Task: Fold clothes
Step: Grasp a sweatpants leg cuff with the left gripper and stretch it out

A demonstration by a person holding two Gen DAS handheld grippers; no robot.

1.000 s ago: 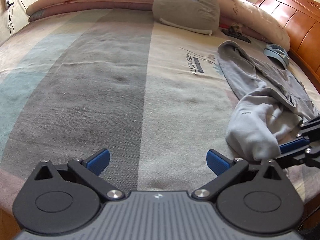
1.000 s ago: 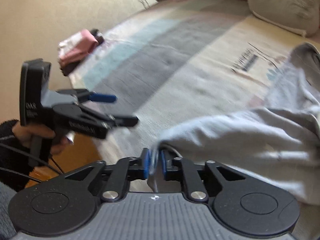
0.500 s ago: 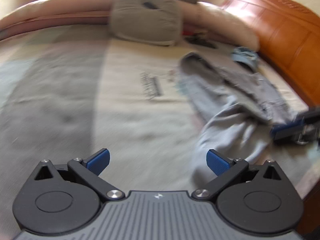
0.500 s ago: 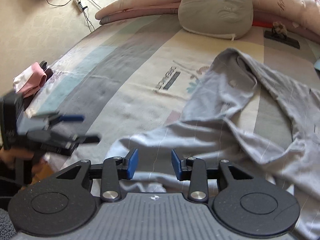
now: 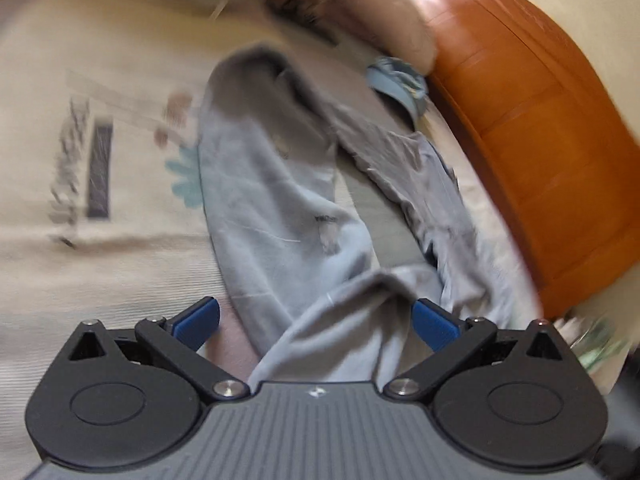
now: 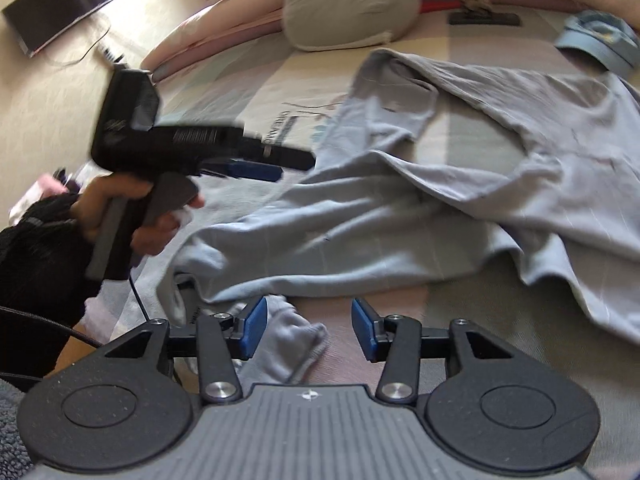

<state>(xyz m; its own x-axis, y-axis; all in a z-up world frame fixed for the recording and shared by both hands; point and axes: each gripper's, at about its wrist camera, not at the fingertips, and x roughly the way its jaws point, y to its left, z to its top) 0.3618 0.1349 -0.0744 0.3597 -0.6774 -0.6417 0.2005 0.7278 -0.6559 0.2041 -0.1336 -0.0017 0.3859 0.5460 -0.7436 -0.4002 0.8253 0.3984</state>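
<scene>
Right claw [image 6: 308, 330]: jaws parted, released, a loose cuff lying between the pads at lower centre.
Left claw [image 5: 316, 320]: jaws spread wide, released, straddling a raised fold.
Grey-blue garment [image 6: 460, 168]: sprawled and rumpled across the bed [image 6: 500, 312], centre to right of frame, not folded.
Step, as judged: spreading or re-gripping; next move calls for pinching an edge.
Grey cushion [image 6: 352, 0]: top centre.

Left claw [image 5: 315, 322] has its blue pads spread wide apart, nothing pinched between them. Right claw [image 6: 309, 330] is likewise parted, pads clear of each other. A hand [image 6: 120, 216] at nine o'clock in the right wrist view grips the left claw's handle
</scene>
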